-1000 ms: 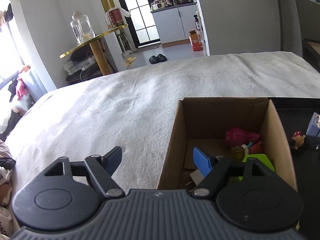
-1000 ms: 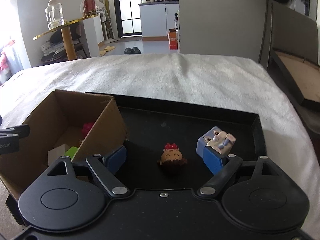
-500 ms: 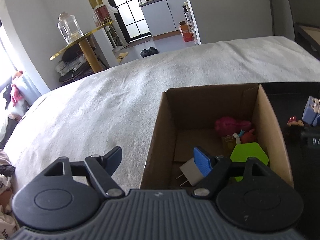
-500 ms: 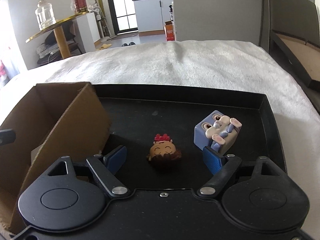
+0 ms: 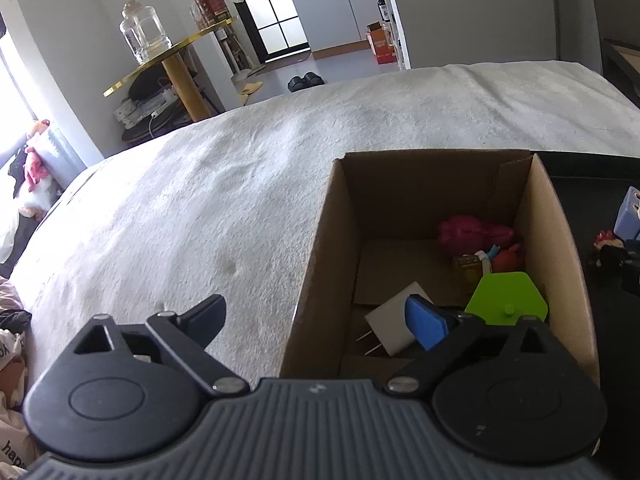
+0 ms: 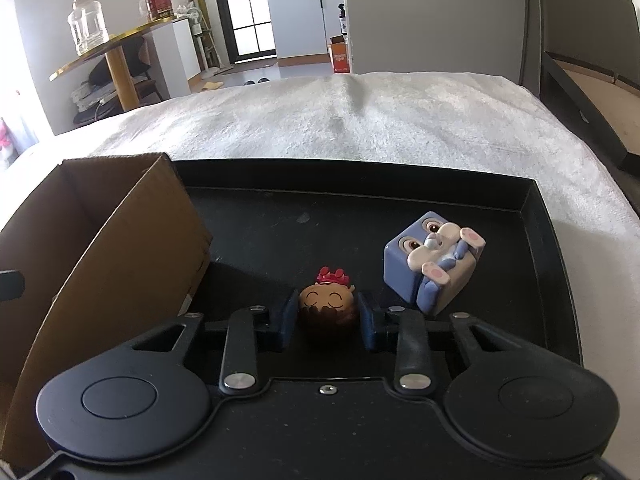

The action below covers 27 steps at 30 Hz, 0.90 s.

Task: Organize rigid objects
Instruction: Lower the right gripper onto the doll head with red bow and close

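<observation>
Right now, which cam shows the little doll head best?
Right wrist: the doll head sits centered, face visible, pressed between the right gripper jaws. Left wrist catches only a dark sliver at the frame's right edge.

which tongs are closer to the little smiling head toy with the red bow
Right. The right tongs have just been closing and now clamp the head toy on the black tray. The left tongs stand open at the cardboard box, the toy beyond its far wall.
</observation>
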### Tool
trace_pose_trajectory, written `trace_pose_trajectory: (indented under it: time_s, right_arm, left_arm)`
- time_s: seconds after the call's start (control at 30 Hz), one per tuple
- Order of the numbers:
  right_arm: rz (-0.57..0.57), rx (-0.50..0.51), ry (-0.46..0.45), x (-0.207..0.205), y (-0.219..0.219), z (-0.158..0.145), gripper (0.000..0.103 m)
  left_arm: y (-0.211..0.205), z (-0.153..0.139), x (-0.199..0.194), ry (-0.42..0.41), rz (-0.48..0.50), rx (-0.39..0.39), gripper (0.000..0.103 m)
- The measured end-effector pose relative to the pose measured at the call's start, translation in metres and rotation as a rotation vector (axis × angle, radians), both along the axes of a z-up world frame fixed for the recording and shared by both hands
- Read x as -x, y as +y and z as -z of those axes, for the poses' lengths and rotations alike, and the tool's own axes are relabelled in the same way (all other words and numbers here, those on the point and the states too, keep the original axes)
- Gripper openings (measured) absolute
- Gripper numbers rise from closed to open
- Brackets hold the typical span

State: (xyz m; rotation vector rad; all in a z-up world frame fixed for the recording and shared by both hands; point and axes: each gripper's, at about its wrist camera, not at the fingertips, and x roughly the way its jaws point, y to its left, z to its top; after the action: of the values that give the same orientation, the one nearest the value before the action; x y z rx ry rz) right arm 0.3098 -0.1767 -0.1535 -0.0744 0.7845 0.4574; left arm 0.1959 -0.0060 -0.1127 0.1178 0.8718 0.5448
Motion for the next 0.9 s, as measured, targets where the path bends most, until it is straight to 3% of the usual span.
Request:
trace_pose_trajectory:
  time_s: [0.17, 0.6, 0.9]
  right_arm:
    - [0.005, 0.009, 0.012, 0.008, -0.003, -0.002, 0.031]
    - [0.017, 0.053, 0.027, 0.031, -0.014, -0.006, 0.031]
    - [0.068, 0.074, 0.07, 0.029, -0.008, 0.004, 0.039]
  left_arm:
    - [0.001, -0.001, 0.002, -0.005, 0.009, 0.031, 0.102]
    - [0.009, -0.008, 0.011, -0.045, 0.004, 0.082, 0.102]
    - [0.018, -0.01, 0.019, -0.064, 0.014, 0.124, 0.102]
